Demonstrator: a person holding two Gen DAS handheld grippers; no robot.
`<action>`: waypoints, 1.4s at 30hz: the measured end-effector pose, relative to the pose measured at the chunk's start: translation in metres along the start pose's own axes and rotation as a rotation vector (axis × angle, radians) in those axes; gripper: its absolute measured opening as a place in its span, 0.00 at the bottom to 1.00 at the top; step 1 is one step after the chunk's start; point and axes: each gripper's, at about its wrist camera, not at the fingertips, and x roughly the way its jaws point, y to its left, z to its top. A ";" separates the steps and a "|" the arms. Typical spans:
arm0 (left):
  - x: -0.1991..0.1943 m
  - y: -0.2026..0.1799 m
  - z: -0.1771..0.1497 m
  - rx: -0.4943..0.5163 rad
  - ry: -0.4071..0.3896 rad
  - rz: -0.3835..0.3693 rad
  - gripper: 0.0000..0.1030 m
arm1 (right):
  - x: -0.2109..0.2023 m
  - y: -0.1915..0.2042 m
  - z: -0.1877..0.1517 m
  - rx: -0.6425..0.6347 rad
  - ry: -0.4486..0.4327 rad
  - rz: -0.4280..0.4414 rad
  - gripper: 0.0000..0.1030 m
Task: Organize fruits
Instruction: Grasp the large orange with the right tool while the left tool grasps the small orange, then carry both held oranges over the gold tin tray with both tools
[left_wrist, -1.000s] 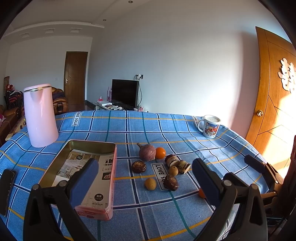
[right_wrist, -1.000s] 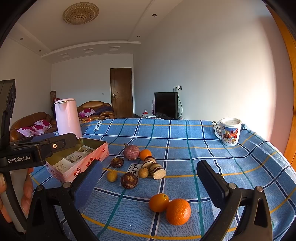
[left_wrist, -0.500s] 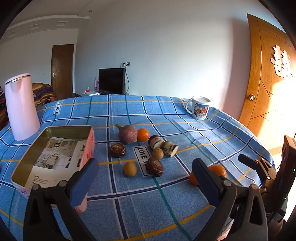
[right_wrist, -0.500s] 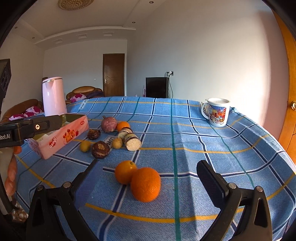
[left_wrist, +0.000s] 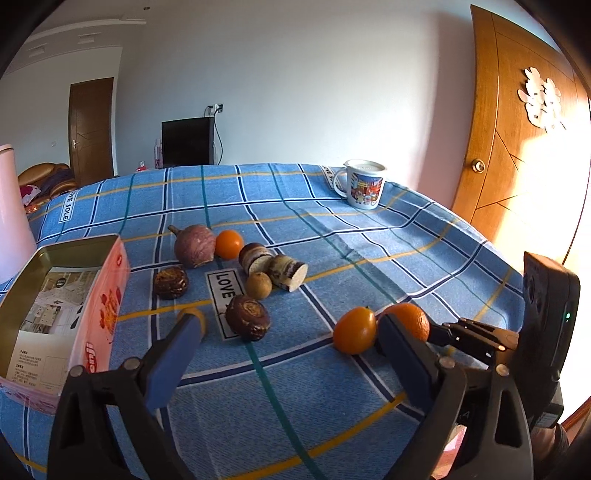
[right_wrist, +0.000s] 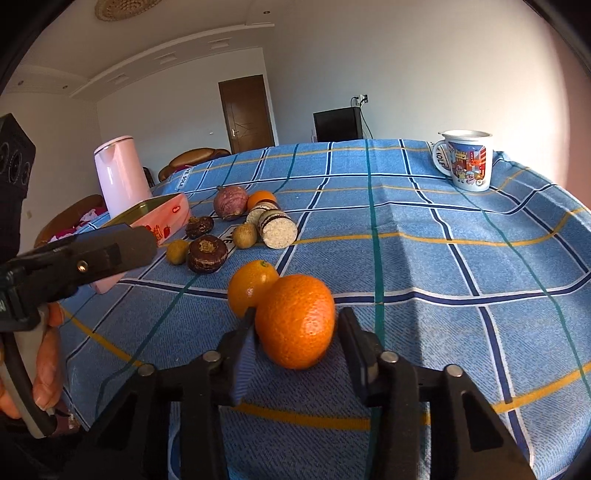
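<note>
Our right gripper (right_wrist: 297, 332) had its two fingers set on either side of the big orange (right_wrist: 295, 320), the left pad (right_wrist: 245, 341) touching or nearly touching its skin and the right pad (right_wrist: 352, 338) just beside it with a thin gap showing, so the jaws were narrowed around the fruit but not clearly clamped on it. The orange sat on the blue checked tablecloth (right_wrist: 443, 280), pressed against a smaller orange (right_wrist: 251, 286) just behind it to the left.

Our left gripper (left_wrist: 288, 343) held nothing; its fingers stood wide apart above the cloth, the left blue pad (left_wrist: 173, 360) in front of a small yellow fruit (left_wrist: 194, 314) and the right pad (left_wrist: 400, 360) just in front of the two oranges.

Between and beyond those fingers lay a dark round fruit (left_wrist: 247, 316), a second dark one (left_wrist: 171, 282), a small tan fruit (left_wrist: 259, 285), two cut brown pieces with pale faces (left_wrist: 273, 264), a purple bulb (left_wrist: 194, 245) and a third small orange (left_wrist: 229, 244) touching it.

To the left stood the open pink tin (left_wrist: 107, 314), lined with printed paper, and a pink kettle (right_wrist: 120, 173) behind it. A printed mug (left_wrist: 364, 184) stood well apart at the far right of the table.
</note>
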 end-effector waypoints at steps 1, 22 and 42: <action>0.003 -0.003 0.001 0.010 0.011 -0.002 0.89 | -0.002 -0.002 0.000 0.007 -0.012 -0.006 0.38; 0.071 -0.049 0.001 0.080 0.261 -0.086 0.35 | -0.035 -0.043 -0.004 0.098 -0.125 -0.063 0.39; -0.004 0.032 0.015 0.028 -0.007 0.152 0.35 | -0.025 0.032 0.041 -0.076 -0.168 0.033 0.39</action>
